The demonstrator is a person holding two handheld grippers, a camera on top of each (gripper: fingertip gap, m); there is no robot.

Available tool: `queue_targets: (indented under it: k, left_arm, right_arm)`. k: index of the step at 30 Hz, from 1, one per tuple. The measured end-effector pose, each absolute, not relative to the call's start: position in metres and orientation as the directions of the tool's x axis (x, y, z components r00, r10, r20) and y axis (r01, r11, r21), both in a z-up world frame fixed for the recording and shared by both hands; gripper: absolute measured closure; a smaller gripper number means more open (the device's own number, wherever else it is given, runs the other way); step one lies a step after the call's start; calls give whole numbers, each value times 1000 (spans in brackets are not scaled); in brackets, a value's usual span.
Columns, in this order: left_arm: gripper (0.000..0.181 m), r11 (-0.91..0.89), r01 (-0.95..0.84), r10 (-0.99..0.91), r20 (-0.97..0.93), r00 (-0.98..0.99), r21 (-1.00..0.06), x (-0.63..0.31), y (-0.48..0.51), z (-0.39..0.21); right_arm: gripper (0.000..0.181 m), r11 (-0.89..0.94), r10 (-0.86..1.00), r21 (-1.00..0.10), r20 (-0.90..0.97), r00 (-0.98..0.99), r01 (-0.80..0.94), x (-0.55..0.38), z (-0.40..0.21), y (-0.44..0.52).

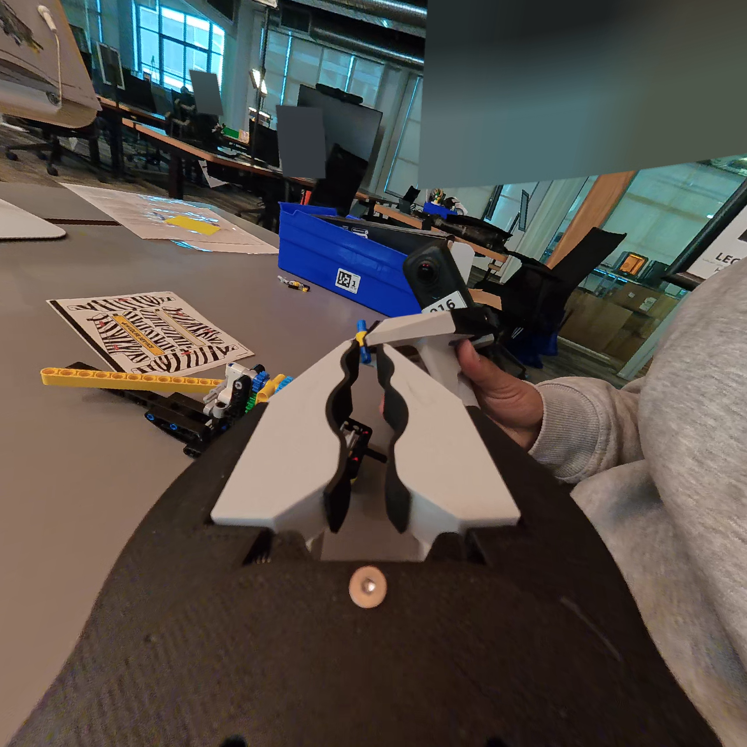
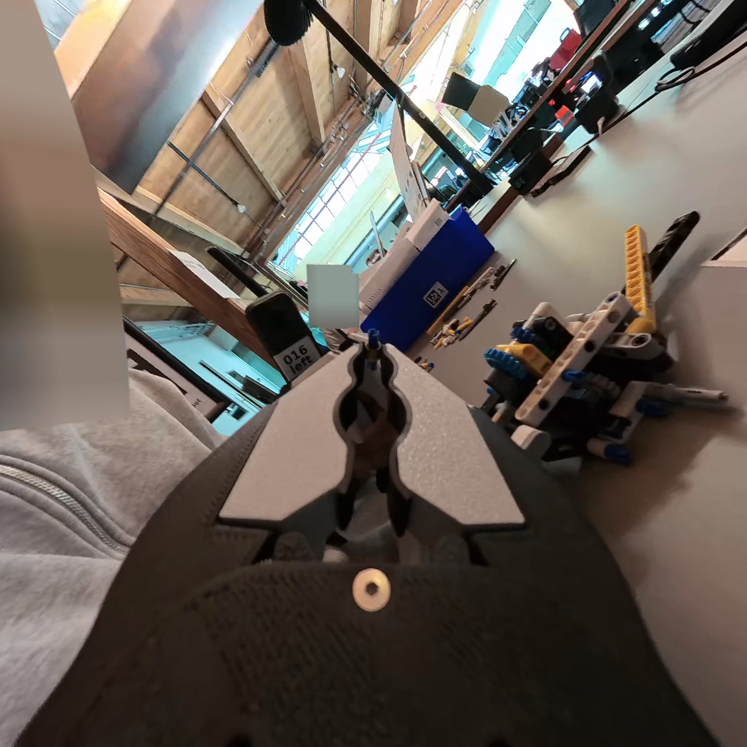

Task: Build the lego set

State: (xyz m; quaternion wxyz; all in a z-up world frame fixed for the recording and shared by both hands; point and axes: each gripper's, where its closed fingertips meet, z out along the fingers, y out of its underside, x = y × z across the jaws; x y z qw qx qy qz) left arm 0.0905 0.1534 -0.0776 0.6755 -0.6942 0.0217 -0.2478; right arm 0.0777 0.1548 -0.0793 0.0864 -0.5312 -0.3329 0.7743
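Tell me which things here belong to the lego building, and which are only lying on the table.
Belong to the job:
- small blue peg with yellow collar, pinched in the right tool
- half-built lego model with long yellow holed beam
- zebra-striped sticker sheet

Lying about:
- blue plastic bin
- laminated paper sheet

**Camera placement: two wrist-mounted wide-angle views**

Left wrist view: low over the grey table (image 1: 81, 485), level, facing the blue bin (image 1: 335, 258) and office beyond. Right wrist view: rolled steeply sideways, facing ceiling beams. Both share, at close range, the partly built lego model (image 1: 226, 398) (image 2: 578, 364), the bin (image 2: 436, 283) and the blue pin (image 1: 362, 341) (image 2: 372, 343).
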Motion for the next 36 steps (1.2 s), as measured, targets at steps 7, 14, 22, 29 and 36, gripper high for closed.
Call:
queue_targets:
  k: [7, 14, 22, 29, 36]
  left_arm:
    - [180, -83, 287, -355, 297, 886, -954, 90, 154, -79]
    - [171, -90, 250, -369, 265, 891, -964, 96, 154, -81]
    - [178, -81, 164, -320, 182, 930, -983, 94, 155, -84]
    - [168, -60, 54, -290, 69, 955, -997, 99, 156, -85]
    - [165, -52, -8, -198, 3, 980, -999, 88, 158, -86]
  right_arm:
    - [176, -766, 480, -600, -773, -414, 231, 77, -81, 155]
    - [176, -784, 438, -569, -790, -429, 249, 77, -80, 154]
    - [177, -795, 411, -546, -805, -427, 264, 77, -82, 154]
    - [176, -814, 379, -515, -821, -428, 267, 76, -81, 156]
    - [176, -815, 359, -504, -826, -436, 285, 76, -81, 153]
